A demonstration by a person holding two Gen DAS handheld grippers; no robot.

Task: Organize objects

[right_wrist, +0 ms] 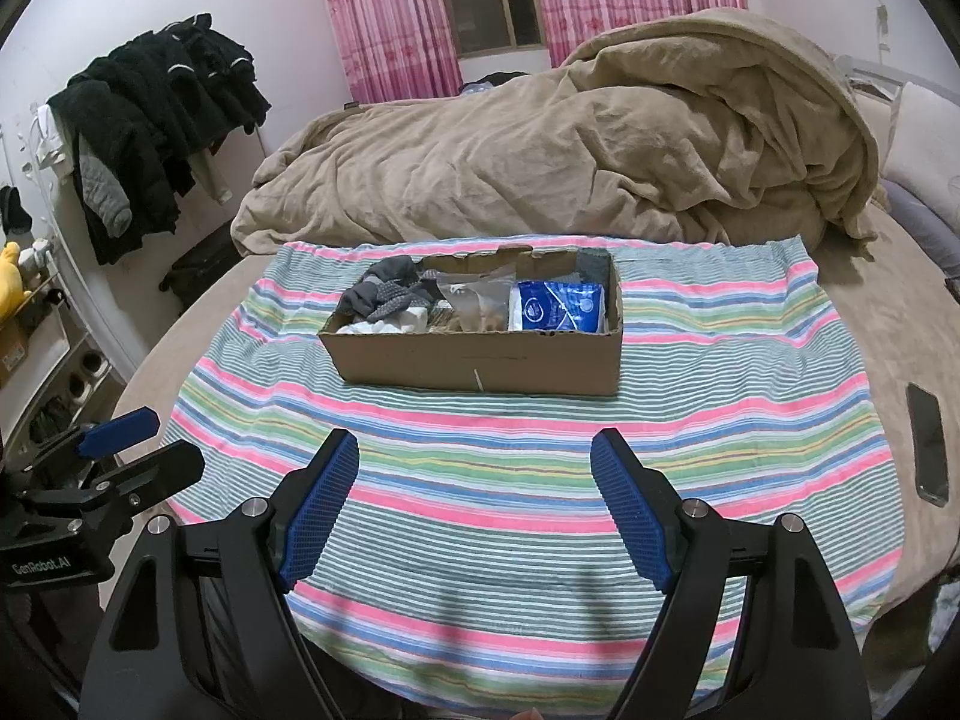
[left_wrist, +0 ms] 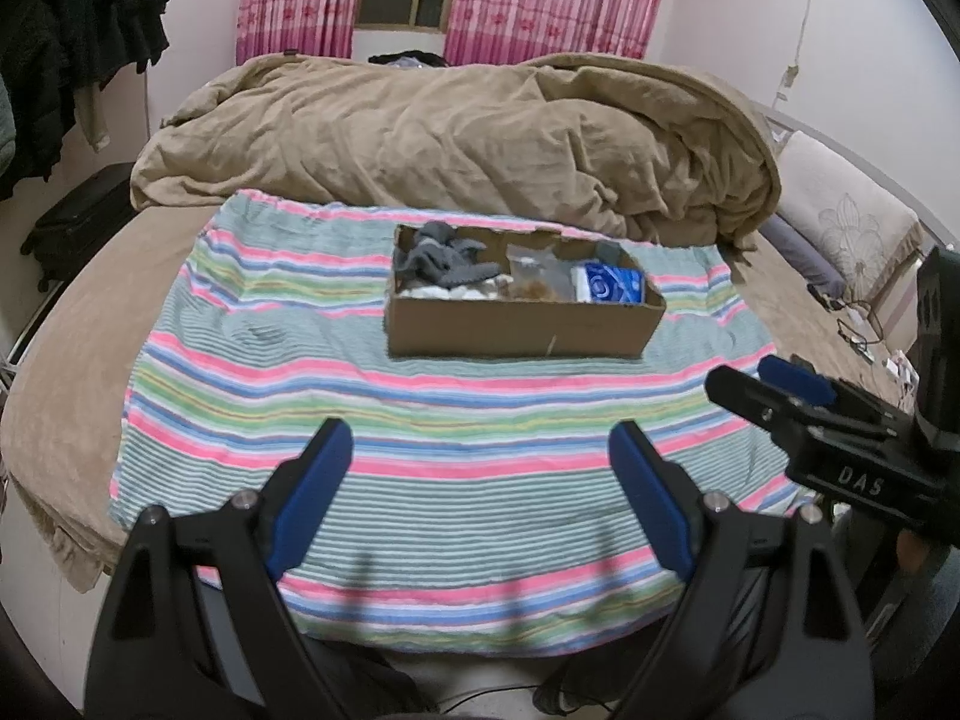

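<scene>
A brown cardboard box (left_wrist: 516, 330) (right_wrist: 480, 360) stands on a striped towel (left_wrist: 420, 420) (right_wrist: 540, 450) on the bed. It holds grey socks (left_wrist: 438, 258) (right_wrist: 384, 291), a clear plastic bag (left_wrist: 534, 276) (right_wrist: 474, 297) and a blue-and-white pack (left_wrist: 609, 285) (right_wrist: 558, 306). My left gripper (left_wrist: 480, 450) is open and empty, above the towel's near part. My right gripper (right_wrist: 474, 456) is open and empty, also short of the box. The right gripper also shows in the left wrist view (left_wrist: 774, 384), and the left gripper in the right wrist view (right_wrist: 144, 444).
A bunched tan blanket (left_wrist: 480, 138) (right_wrist: 600, 150) lies behind the towel. A black phone (right_wrist: 927, 444) lies on the bed at right. Dark clothes (right_wrist: 150, 120) hang at left. A pillow (left_wrist: 840, 222) and cables (left_wrist: 858, 324) lie at far right.
</scene>
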